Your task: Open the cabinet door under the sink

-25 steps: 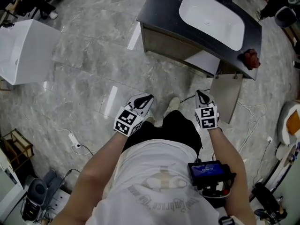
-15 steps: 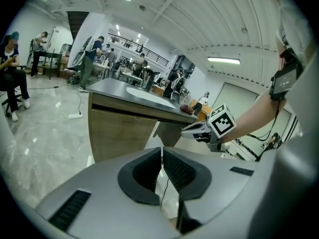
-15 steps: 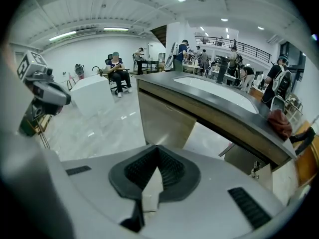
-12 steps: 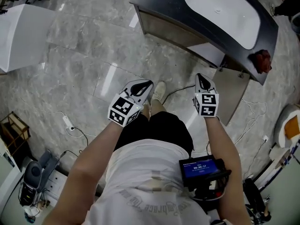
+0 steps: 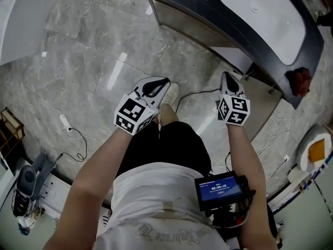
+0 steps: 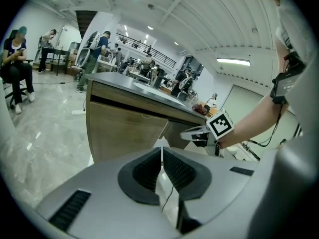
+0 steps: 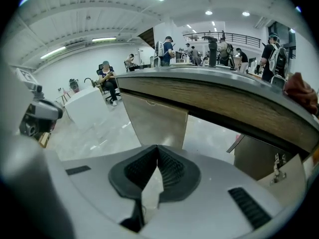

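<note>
The sink cabinet has a dark countertop (image 5: 197, 4) with a white basin (image 5: 260, 20). Its left wooden door (image 5: 182, 25) (image 6: 127, 131) (image 7: 154, 121) is closed. The right door (image 5: 263, 113) (image 7: 294, 180) hangs swung open, showing a pale inside (image 5: 234, 59) (image 7: 214, 133). My left gripper (image 5: 165, 81) (image 6: 161, 152) is shut and empty, held over the floor in front of the closed door. My right gripper (image 5: 227, 78) (image 7: 157, 156) (image 6: 197, 133) is shut and empty too, just short of the open compartment, beside the open door's edge.
A red object (image 5: 301, 81) (image 7: 301, 93) lies on the countertop's right end. Cables and a power strip (image 5: 65, 121) run over the marble floor. A white box (image 5: 21, 25) stands far left. A small screen (image 5: 221, 189) hangs at the person's waist. People sit and stand in the background.
Both grippers and the person have come closer to the cabinet and lower. The cabinet now fills the top of the head view. Both jaws stayed shut.
</note>
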A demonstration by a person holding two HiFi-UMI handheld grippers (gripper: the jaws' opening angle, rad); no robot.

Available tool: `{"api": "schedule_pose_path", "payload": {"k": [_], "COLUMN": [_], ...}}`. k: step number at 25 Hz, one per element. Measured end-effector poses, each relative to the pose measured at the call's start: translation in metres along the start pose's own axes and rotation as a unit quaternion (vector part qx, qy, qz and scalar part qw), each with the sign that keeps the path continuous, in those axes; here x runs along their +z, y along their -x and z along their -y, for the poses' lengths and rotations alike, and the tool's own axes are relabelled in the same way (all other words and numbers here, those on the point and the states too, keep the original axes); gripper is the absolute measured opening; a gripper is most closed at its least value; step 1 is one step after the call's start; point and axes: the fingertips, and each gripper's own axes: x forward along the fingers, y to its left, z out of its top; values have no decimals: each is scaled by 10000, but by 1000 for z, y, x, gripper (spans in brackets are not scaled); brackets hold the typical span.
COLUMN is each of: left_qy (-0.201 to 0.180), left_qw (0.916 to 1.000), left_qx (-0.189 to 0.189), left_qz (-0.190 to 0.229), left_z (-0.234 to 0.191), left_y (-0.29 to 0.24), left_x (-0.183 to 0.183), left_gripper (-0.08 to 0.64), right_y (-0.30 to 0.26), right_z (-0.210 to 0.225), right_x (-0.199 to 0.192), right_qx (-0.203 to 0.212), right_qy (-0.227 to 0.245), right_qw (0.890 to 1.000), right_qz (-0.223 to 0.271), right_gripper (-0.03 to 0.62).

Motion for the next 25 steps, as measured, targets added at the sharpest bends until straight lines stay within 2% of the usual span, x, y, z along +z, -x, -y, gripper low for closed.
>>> {"api": "schedule_pose_path", "payload": {"k": [15, 25], "left_qy": [262, 351], "left_qw": [9996, 9994], "left_qx": [62, 36], "left_qz": [16, 24], "left_z": [-9, -6], "left_y": [-44, -69], "left_x": [-55, -70], "left_gripper": [21, 21], "right_y": [-60, -76], "right_z": [40, 65], "right_x": [-4, 18], "right_qx": [-193, -124], "right_qy": [-303, -487], "right_qw": [9984, 9938], "right_qz": [437, 987], "right_gripper": [15, 18]}}
